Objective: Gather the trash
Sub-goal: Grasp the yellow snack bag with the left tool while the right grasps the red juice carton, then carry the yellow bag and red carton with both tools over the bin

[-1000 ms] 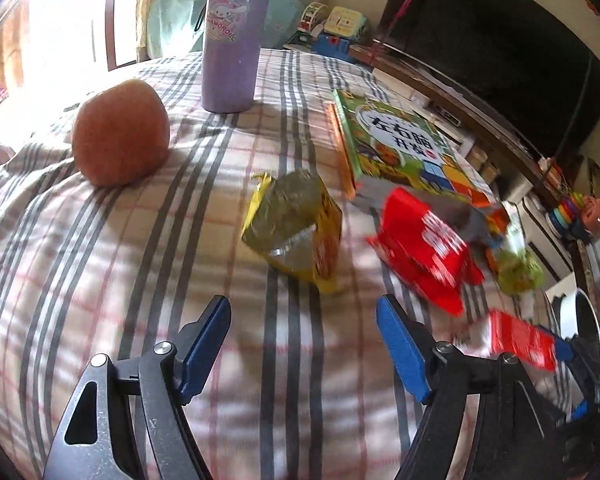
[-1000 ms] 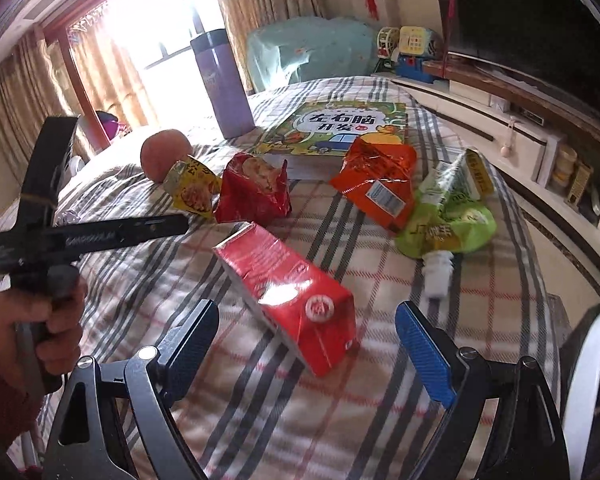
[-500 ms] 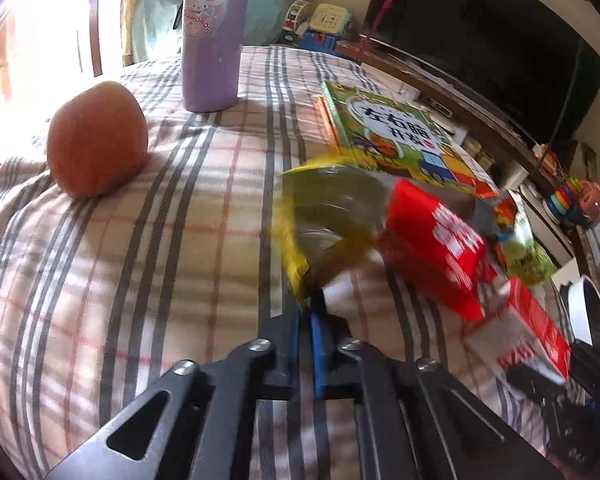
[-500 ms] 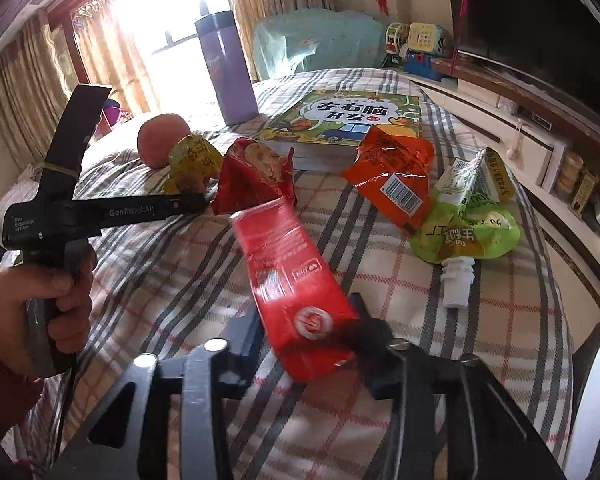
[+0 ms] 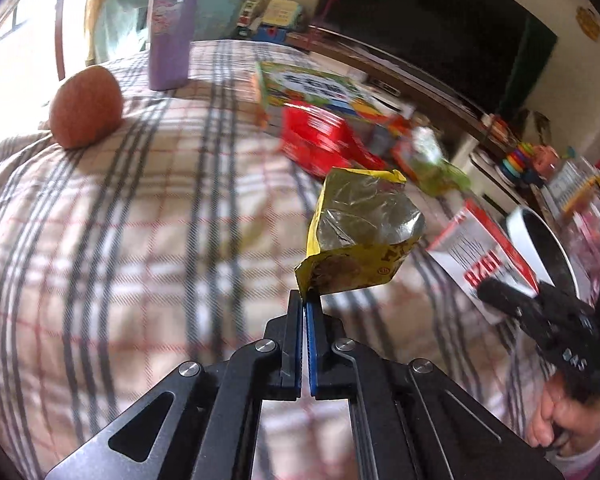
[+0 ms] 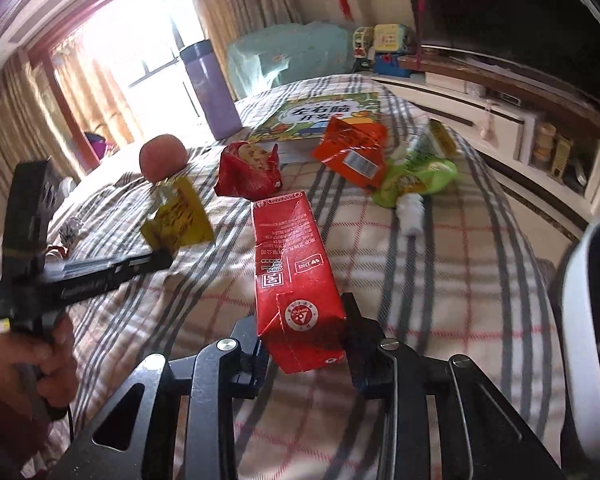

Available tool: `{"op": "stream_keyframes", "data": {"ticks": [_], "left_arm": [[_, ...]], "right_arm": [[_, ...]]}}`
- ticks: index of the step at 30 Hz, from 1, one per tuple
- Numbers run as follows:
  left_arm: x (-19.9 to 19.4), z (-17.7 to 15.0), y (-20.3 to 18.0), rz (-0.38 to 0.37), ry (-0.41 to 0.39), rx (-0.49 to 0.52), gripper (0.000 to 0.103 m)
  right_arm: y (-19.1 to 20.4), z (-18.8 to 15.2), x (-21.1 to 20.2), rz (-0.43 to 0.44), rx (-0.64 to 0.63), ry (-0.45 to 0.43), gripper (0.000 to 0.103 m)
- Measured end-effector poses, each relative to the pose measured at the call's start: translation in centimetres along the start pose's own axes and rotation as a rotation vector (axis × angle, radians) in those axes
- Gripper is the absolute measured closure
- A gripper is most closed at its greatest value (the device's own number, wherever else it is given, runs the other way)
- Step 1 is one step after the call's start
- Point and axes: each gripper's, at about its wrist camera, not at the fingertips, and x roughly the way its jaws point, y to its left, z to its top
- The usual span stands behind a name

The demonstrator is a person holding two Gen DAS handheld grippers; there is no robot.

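My left gripper (image 5: pixel 305 300) is shut on a corner of an opened yellow snack bag (image 5: pixel 360 232) and holds it above the plaid bedcover (image 5: pixel 140 240). The bag also shows in the right wrist view (image 6: pixel 178 216). My right gripper (image 6: pixel 304 336) is shut on a red drink carton (image 6: pixel 296 276) and holds it up off the cover; the carton also shows in the left wrist view (image 5: pixel 484 256). On the cover lie a red snack bag (image 6: pixel 250 172), an orange wrapper (image 6: pixel 354 152) and a green pouch (image 6: pixel 416 178) with a white cap.
An apple (image 6: pixel 162 156), a purple bottle (image 6: pixel 212 92) and a children's book (image 6: pixel 320 114) sit at the far side of the bed. A white-rimmed bin (image 6: pixel 588 300) stands at the right. A low TV cabinet (image 6: pixel 500 116) runs along the right side.
Both grippers, open one second ago, have closed on their items. The left has lifted the yellow bag and carried it right. The right has raised the red carton.
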Motion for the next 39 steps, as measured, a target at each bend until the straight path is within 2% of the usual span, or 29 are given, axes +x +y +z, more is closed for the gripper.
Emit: {"op": "stream_keyframes", "data": {"ticks": [6, 18, 39], "left_arm": [[-1.1, -0.9, -2.5, -0.06, 0.01, 0.049, 0.103], [-1.7, -2.1, -8.1, -0.132, 0.02, 0.147, 0.103], [-0.1, -2.1, -15.3, -0.2, 0.041, 0.275, 0.103]], "right_arm": [[-0.9, -1.6, -2.4, -0.014, 0.054, -0.022, 0.071], [-3.2, -4.2, -6.8, -0.081, 0.122, -0.061, 0.071], [-8.6, -7.2, -13.5, -0.2, 0.226, -0.131, 0.071]]}}
